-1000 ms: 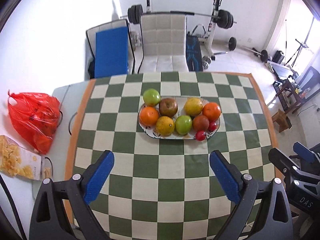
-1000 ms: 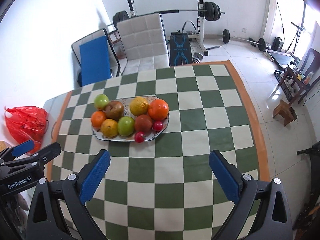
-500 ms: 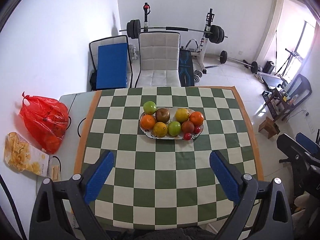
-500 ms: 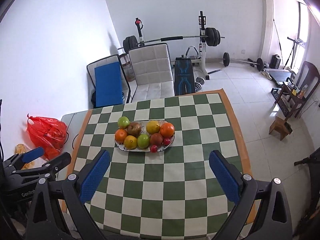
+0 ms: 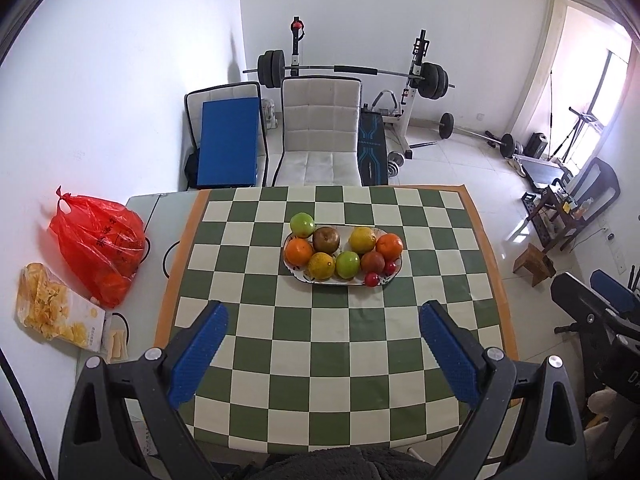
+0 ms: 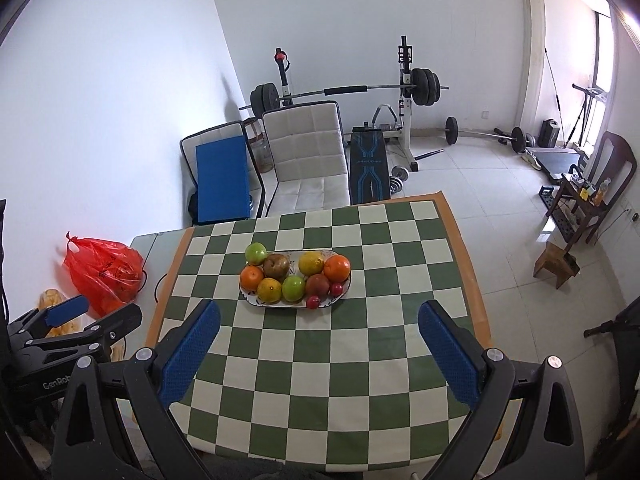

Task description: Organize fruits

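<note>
I saw a table under a green-and-white checkered cloth [image 5: 328, 344]; an oval white patterned plate [image 5: 301, 276] sat mid-table, toward the far edge, heaped with fruit.

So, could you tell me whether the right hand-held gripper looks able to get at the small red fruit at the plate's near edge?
Probably yes: the right hand-held gripper is open, and only bare checked cloth lies between it and the small red fruit.

One oval plate [image 5: 301, 276] holds ten fruits: two green apples [image 5: 302, 224], three oranges [image 5: 298, 251], one yellow citrus [image 5: 362, 239], two brownish fruits [image 5: 326, 239], and two small red ones [image 5: 371, 279].
</note>
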